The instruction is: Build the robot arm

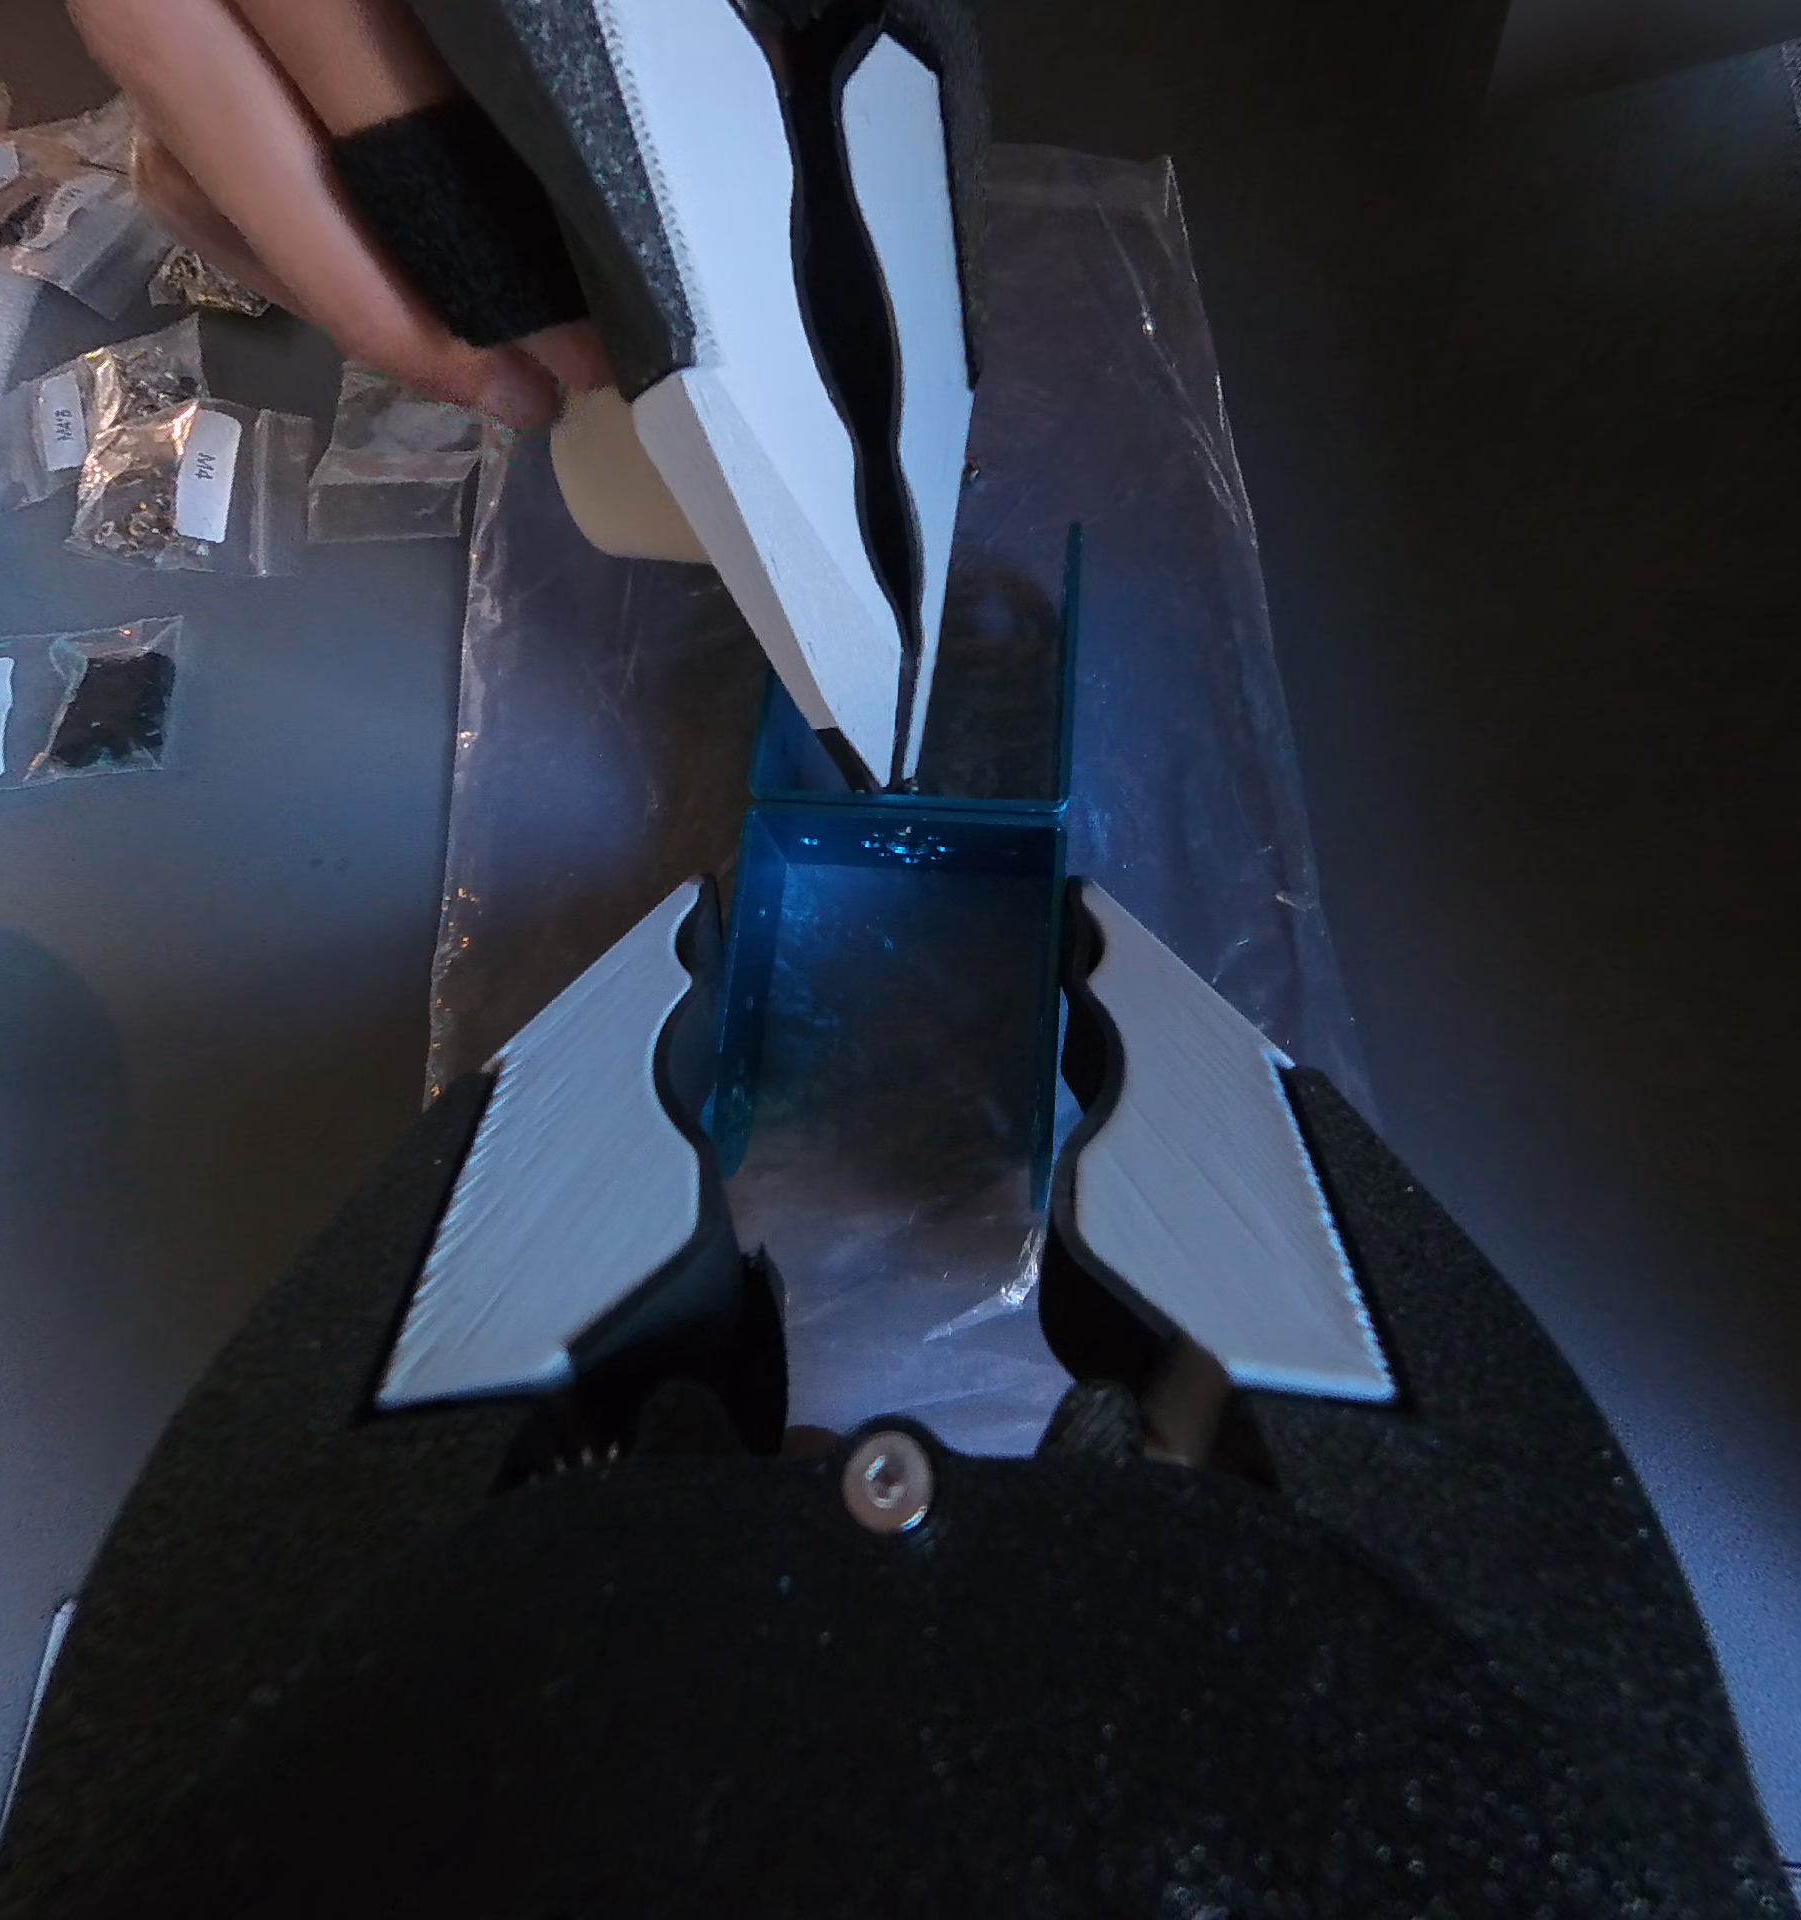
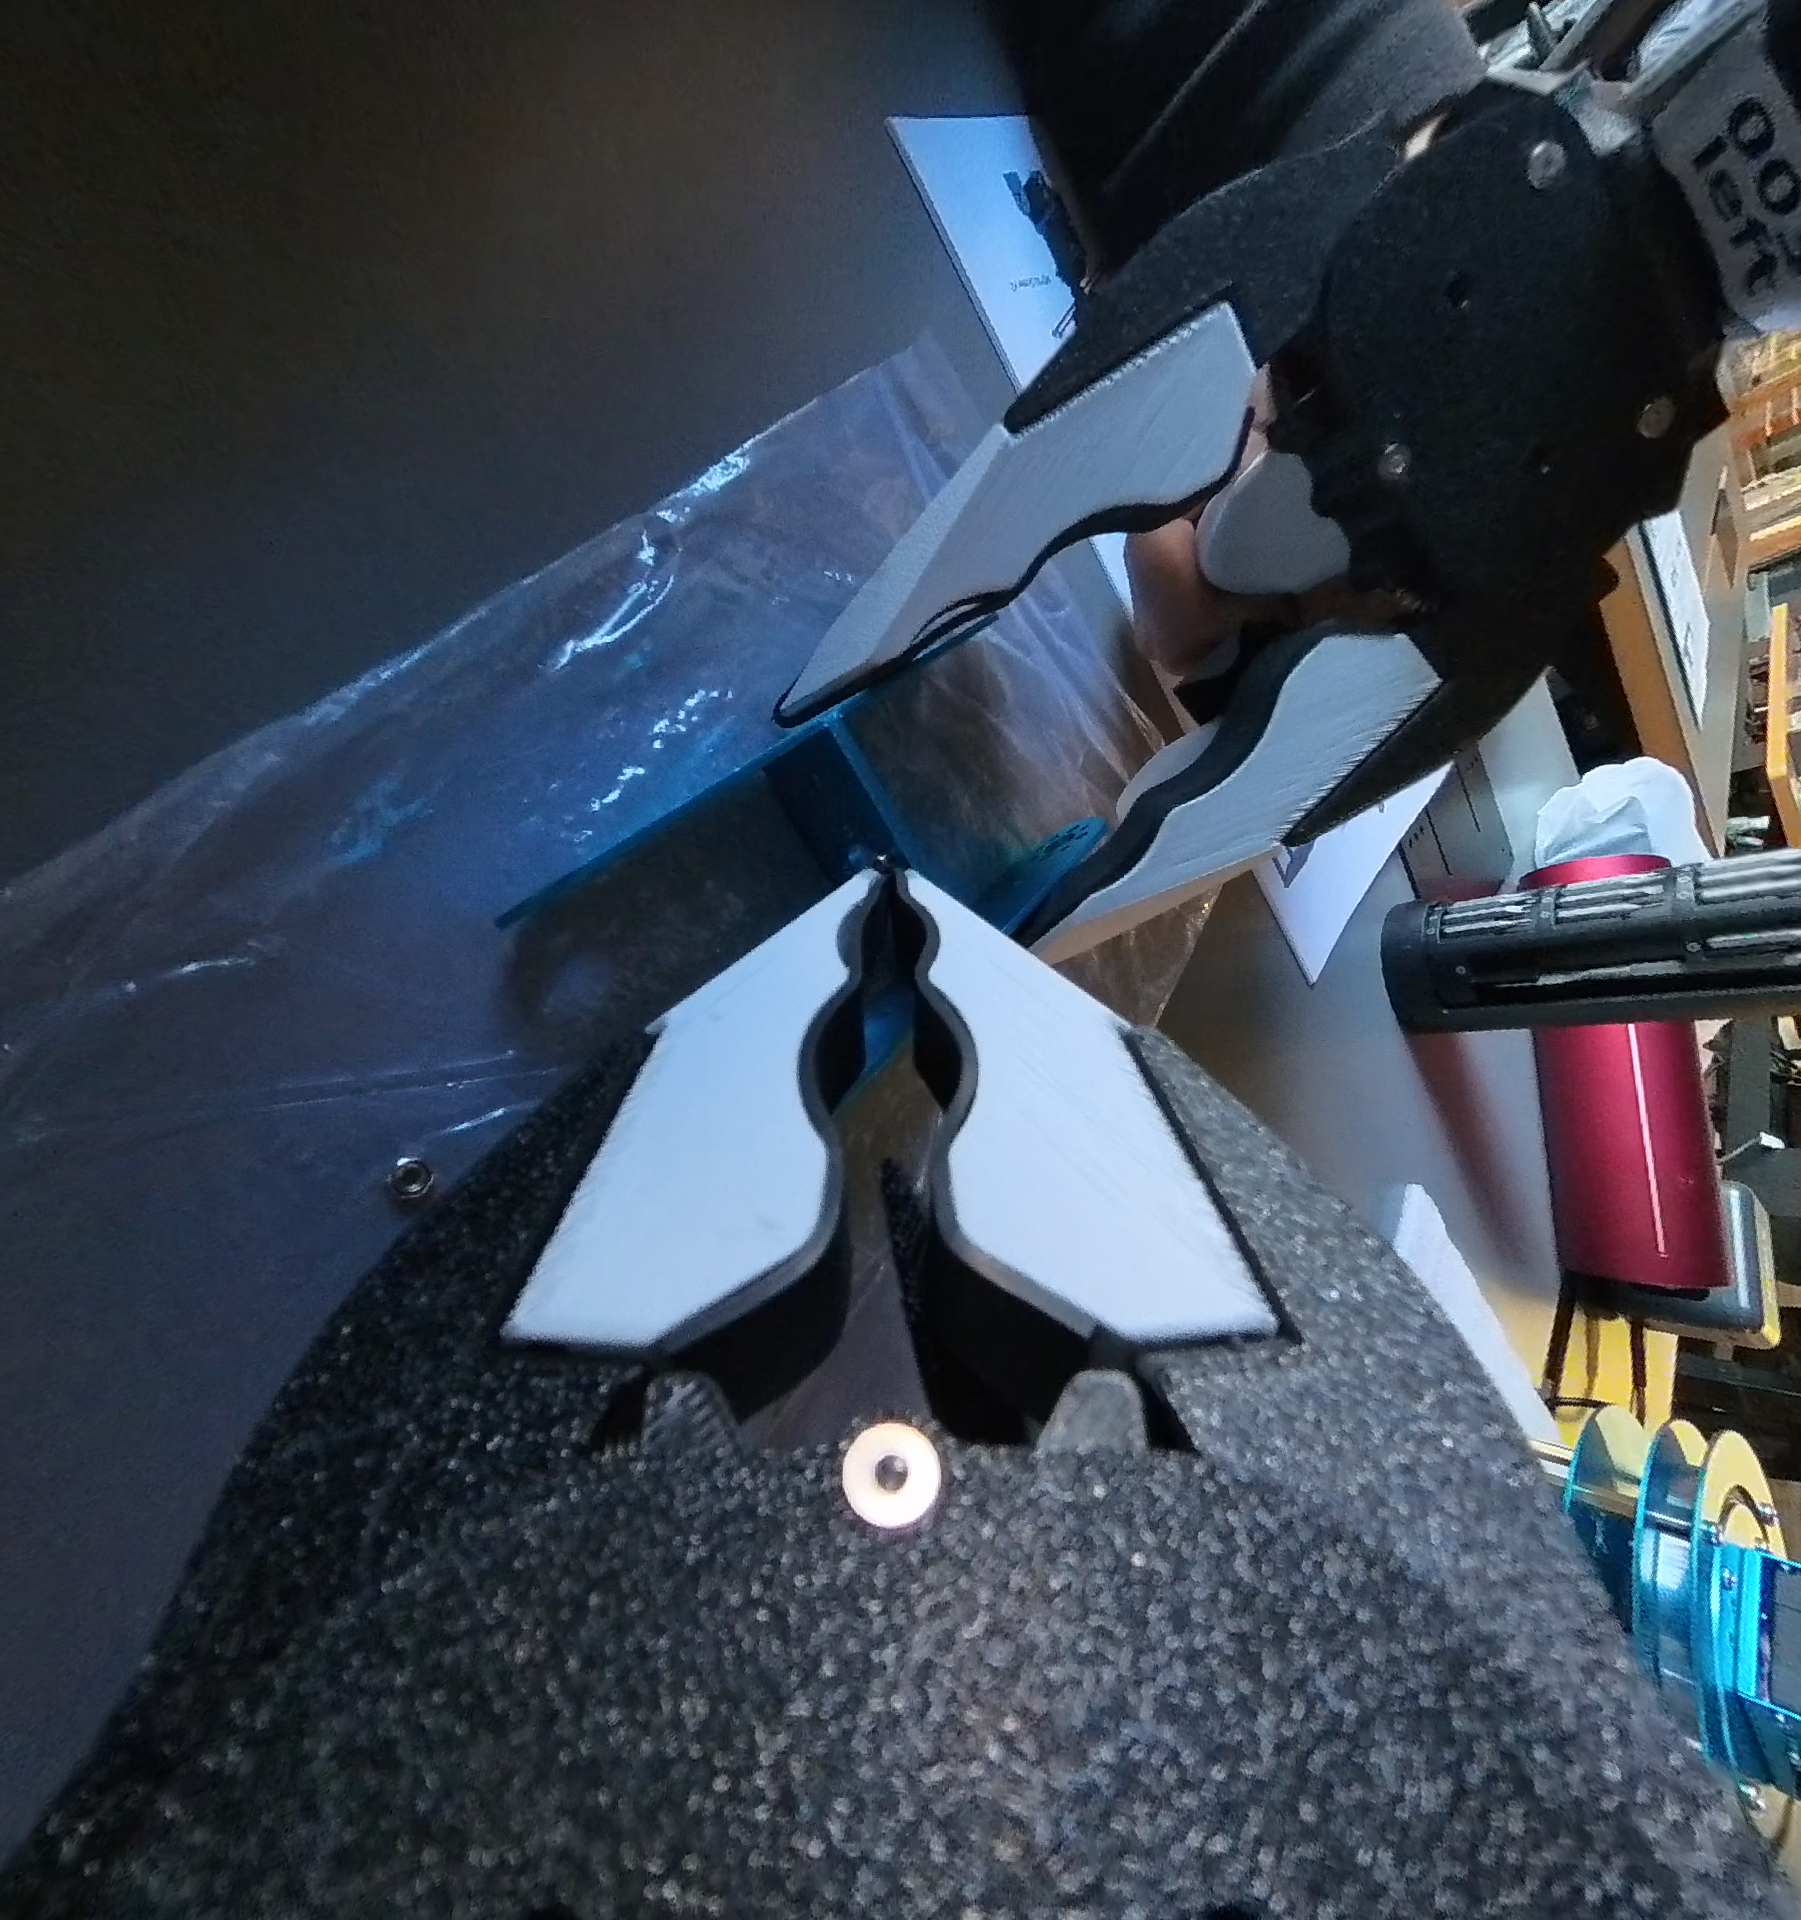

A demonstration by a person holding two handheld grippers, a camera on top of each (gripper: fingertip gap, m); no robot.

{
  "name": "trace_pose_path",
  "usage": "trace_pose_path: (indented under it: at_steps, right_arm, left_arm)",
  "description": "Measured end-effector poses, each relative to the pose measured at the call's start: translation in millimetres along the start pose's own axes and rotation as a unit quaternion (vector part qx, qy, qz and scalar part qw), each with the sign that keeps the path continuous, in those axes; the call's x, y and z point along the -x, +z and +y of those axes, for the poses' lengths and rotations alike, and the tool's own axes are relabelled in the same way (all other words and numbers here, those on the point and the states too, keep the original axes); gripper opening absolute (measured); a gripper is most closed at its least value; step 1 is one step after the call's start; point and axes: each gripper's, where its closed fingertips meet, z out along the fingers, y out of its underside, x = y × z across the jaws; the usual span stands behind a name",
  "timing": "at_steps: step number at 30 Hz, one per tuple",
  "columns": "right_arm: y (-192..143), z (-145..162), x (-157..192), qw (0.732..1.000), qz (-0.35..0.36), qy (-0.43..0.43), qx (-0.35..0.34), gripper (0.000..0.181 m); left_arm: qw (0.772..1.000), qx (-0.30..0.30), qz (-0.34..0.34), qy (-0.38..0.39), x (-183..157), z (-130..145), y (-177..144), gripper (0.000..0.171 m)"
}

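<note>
Black and bumpy, the body of our left tongs [image 1: 888, 914] fills the bottom of the left wrist view. Its two white fingers [image 1: 605, 1132] press on the outside walls of a blue metal bracket [image 1: 896, 997], one on each side, so we are pinching it. The bracket looks like an open box with a wall across its middle (we can see tiny holes in that wall). It sits on a clear plastic bag [image 1: 1166, 582], and the bag lies flat on the dark grey tabletop [image 1: 252, 935].

Just past the middle wall, our right tongs [image 1: 901, 774] come down from above. Their tips are pressed almost together and reach the far side of that wall. Something very small and dark sits at the tips, but we cannot tell what it is. A hand [image 1: 283, 197] with a black strap on one finger holds these tongs.

Farther off on the left lie small clear bags [image 1: 163, 473] with white labels and tiny metal parts inside.

From the right wrist view, the right tongs [image 2: 888, 871] are nearly closed at the tips, touching the blue metal bracket [image 2: 823, 769]. The left tongs [image 2: 937, 790] grip it from the other side. Off to the right we see a black ribbed handle [image 2: 1623, 951], a red can [image 2: 1613, 1122] and a blue metal spool [image 2: 1665, 1527].
</note>
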Motion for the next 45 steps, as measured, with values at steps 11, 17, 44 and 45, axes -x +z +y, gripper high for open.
trace_pose_path:
  at_steps: [11, 17, 44, 45]
  right_arm:
    - [-0.7, -2.3, -0.2, 1.000, 0.006, 0.023, -0.002, 0.000]
    - [-2.6, -4.1, 0.7, 0.999, 0.005, 0.037, 0.005, 0.011]
    - [-4.5, 1.5, -15.4, 0.997, 0.034, 0.066, 0.038, 0.034]
    - [-3.0, 0.7, -15.6, 0.997, 0.035, 0.063, 0.038, 0.035]
  left_arm:
    - [1.000, 0.000, 0.000, 0.000, 0.2, 0.2, 0.1, 0.065]
    - [1.000, 0.000, 0.000, 0.000, 0.2, 0.3, 0.0, 0.066]
    - [1.000, 0.002, -0.005, 0.005, -0.1, 0.4, 0.5, 0.066]
    - [1.000, 0.002, -0.005, 0.005, -0.2, 0.4, 0.5, 0.065]
